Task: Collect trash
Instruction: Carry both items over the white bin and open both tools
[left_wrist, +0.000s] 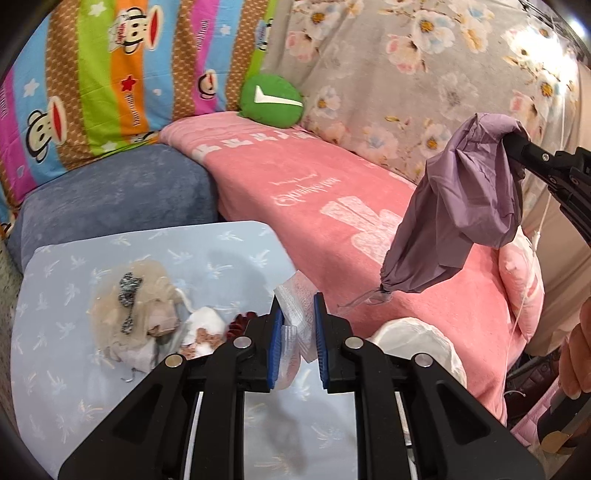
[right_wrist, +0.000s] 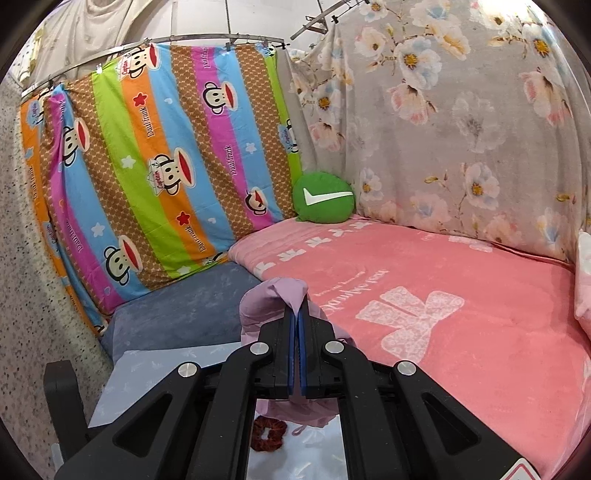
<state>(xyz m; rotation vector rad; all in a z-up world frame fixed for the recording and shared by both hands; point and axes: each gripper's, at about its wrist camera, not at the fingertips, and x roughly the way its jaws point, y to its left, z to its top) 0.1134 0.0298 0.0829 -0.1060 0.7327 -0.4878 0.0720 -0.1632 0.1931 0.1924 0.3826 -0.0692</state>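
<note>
- Left gripper (left_wrist: 298, 332): fingers partly closed on a crumpled white tissue (left_wrist: 295, 314). The pads touch it on both sides and it sits between them over the light blue bench (left_wrist: 221, 243). Keep the squeeze steady; the wad looks soft and could slip.
- Right gripper (right_wrist: 298, 321): fingers pinched fully together on the rim of the purple trash bag (left_wrist: 454, 221). The bag hangs in the air over the pink blanket (left_wrist: 314, 206), to the right of the tissue.
- The mouth looks collapsed with only one edge pinched. You likely need to bring the tissue in from above the rim and drop it into the fold, not push against the side.
- Hold the bag still while the left moves; let go only once the tissue is past the rim.
- Still on the bench: a beige net pile with a grey bow (left_wrist: 129, 306), more white tissue (left_wrist: 207, 325), a dark red scrunchie (right_wrist: 269, 432). I can't tell which of them count as trash.
</note>
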